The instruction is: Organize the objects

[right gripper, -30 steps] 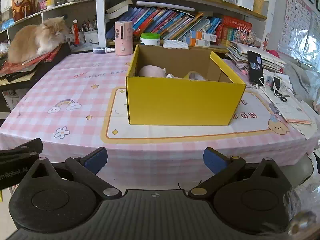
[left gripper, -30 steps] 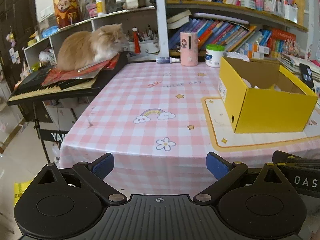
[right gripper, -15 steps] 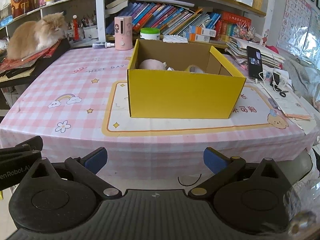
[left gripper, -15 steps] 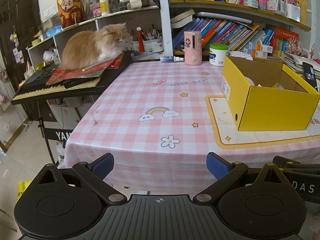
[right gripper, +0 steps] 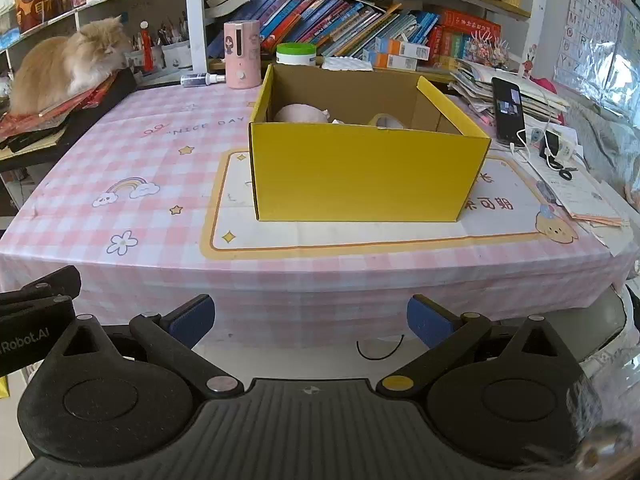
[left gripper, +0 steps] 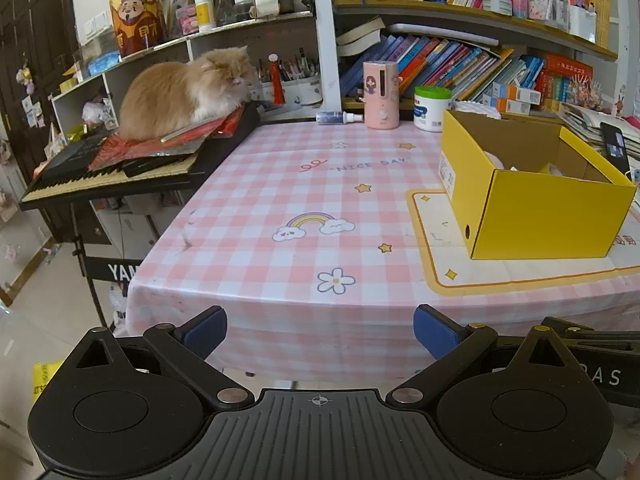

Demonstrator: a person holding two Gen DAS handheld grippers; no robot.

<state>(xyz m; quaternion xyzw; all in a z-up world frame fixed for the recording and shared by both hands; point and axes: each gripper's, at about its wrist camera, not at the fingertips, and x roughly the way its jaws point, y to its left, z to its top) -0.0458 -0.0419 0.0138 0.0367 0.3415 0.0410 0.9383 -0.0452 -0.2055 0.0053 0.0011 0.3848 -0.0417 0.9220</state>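
Yellow cardboard box [left gripper: 536,204] is sitting on the right of the pink checked tablecloth [left gripper: 280,200] in my left wrist view; my left gripper [left gripper: 320,330] is hanging released off the near edge. From the right wrist, I'm seeing my right gripper [right gripper: 310,318] spread empty, facing the box [right gripper: 360,172] holding a tape roll [right gripper: 386,121].

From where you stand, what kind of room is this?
Most likely a home study or a child's room: crowded bookshelves, a table under a pink checked cloth with cartoon prints, and a fluffy orange cat resting on an electronic keyboard.
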